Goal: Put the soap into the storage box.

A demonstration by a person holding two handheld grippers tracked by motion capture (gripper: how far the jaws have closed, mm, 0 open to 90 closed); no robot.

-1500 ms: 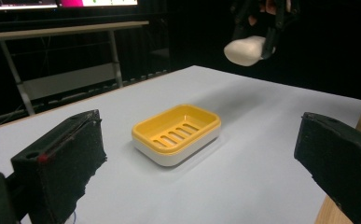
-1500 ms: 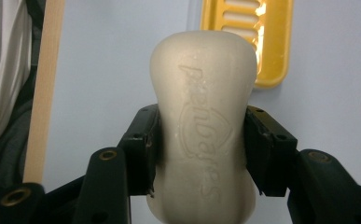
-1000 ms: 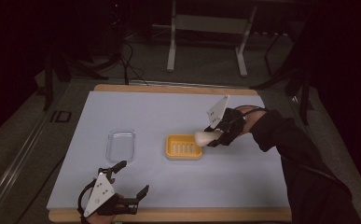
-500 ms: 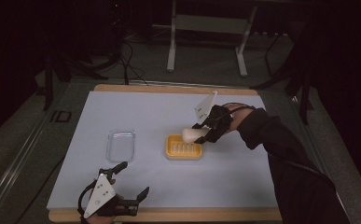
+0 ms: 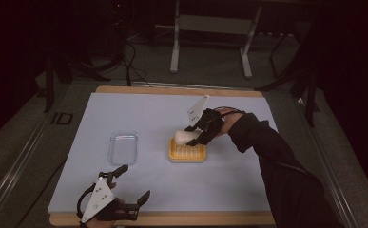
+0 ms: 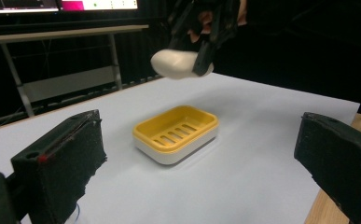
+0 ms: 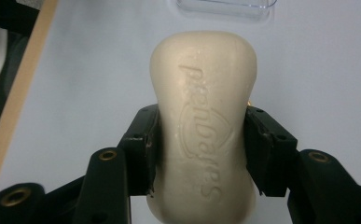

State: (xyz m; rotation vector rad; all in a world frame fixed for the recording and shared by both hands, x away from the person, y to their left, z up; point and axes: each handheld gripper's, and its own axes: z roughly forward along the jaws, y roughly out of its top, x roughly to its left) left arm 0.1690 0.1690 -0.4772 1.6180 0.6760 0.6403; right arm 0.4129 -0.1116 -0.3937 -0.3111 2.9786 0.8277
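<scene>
A cream bar of soap [image 5: 184, 137] [image 7: 204, 121] [image 6: 176, 64] hangs in the air just above the far left end of a yellow and white soap dish [image 5: 187, 153] [image 6: 176, 133]. My right gripper [image 5: 197, 136] [image 7: 201, 154] is shut on the soap, its jaws pressing both long sides. The dish sits empty at mid-table. My left gripper [image 5: 133, 187] [image 6: 201, 172] rests open near the table's front left edge, jaws wide apart and facing the dish with nothing between them.
A clear plastic lid [image 5: 123, 147] [image 7: 227, 5] lies left of the dish. The table [image 5: 139, 109] has a pale blue top with a wooden rim. Dark floor, cables and a metal stand [image 5: 210, 28] lie beyond the far edge.
My right gripper has carried the soap leftward and slightly nearer, from over the dish's right end to over its left end. The left gripper has stayed still.
</scene>
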